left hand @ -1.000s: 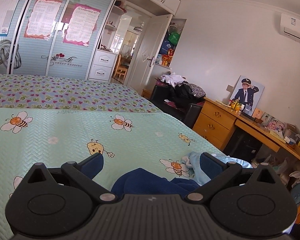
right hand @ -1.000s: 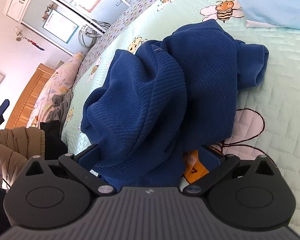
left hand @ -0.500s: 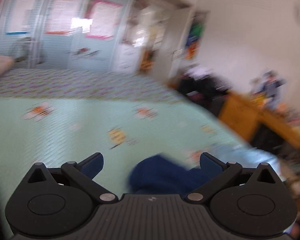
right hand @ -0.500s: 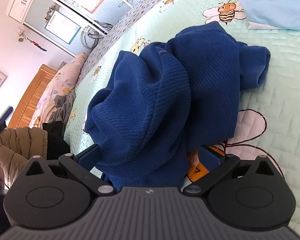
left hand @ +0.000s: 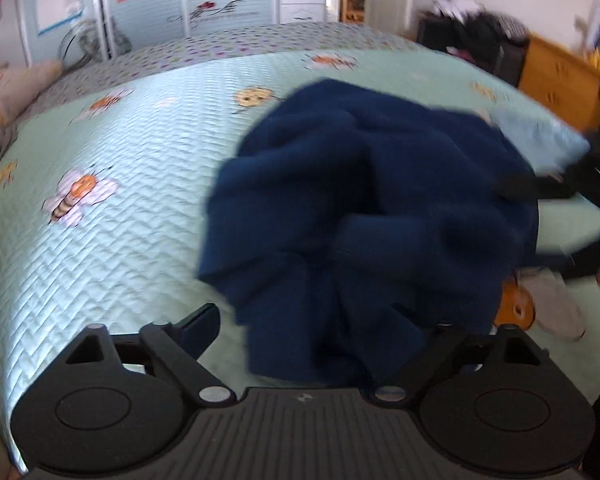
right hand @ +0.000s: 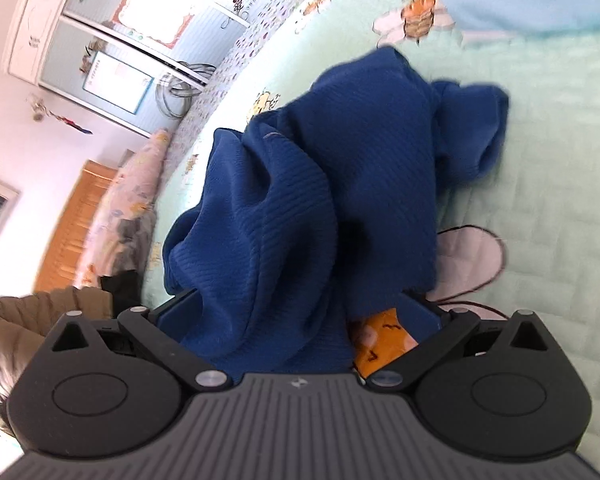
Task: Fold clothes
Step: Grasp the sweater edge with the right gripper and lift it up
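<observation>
Navy knit sweater (right hand: 340, 184) (one, crumpled) lies between both grippers' spread jaws on bedspread (left hand: 140, 184).

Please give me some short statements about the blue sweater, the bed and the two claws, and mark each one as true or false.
1. The dark blue sweater lies crumpled on the bed cover. True.
2. The sweater is already folded into a neat square. False: it is bunched in loose folds.
3. The bed cover shows cartoon bees. True.
4. The left claw is shut. False: its fingers stand wide apart.
5. The right claw is far from the sweater. False: cloth lies between its open fingers.
</observation>
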`<state>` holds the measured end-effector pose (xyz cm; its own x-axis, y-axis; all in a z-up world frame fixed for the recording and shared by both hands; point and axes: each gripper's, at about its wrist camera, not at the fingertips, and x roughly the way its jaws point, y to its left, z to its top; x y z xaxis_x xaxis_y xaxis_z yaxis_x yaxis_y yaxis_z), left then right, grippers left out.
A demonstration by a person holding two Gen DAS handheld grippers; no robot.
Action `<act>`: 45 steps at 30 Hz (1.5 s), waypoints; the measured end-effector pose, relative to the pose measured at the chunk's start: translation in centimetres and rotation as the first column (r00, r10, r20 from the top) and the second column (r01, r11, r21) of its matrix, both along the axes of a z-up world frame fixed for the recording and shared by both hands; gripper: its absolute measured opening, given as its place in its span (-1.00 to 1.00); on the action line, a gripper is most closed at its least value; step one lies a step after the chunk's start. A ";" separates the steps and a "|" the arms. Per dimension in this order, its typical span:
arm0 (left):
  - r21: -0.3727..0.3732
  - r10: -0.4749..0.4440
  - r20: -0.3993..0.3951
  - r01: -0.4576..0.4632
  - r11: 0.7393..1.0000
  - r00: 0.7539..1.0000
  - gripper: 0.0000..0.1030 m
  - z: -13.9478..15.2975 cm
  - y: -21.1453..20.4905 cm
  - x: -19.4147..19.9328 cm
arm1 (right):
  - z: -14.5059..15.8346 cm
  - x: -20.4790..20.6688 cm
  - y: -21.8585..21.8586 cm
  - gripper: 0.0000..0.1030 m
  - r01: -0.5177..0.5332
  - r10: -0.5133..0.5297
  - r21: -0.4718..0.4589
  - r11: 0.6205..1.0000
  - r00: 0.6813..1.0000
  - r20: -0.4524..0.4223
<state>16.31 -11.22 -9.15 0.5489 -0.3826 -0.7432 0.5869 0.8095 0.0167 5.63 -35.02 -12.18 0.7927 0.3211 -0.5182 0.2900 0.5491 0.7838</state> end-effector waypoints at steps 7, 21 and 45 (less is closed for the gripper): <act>0.038 0.010 0.074 -0.013 0.999 0.997 0.76 -0.5 -2.3 -1.6 | -0.6 2.4 0.5 0.02 -0.045 0.045 0.021 0.999 0.999 0.015; -0.099 0.192 0.044 -0.187 0.977 0.980 0.90 0.5 3.5 -4.6 | 5.3 4.3 1.4 -0.68 -0.128 0.140 -0.071 0.989 0.966 0.217; -0.193 0.343 -0.031 -0.342 0.920 0.939 0.92 0.6 12.4 -4.5 | 40.1 21.0 8.3 -0.68 -0.174 0.313 -0.271 0.947 0.698 0.644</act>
<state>11.81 1.23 -8.51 0.6740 -0.3065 -0.6721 0.2734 0.9487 -0.1585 26.63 -26.72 27.96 0.8574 0.5119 0.0531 -0.4376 0.6708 0.5988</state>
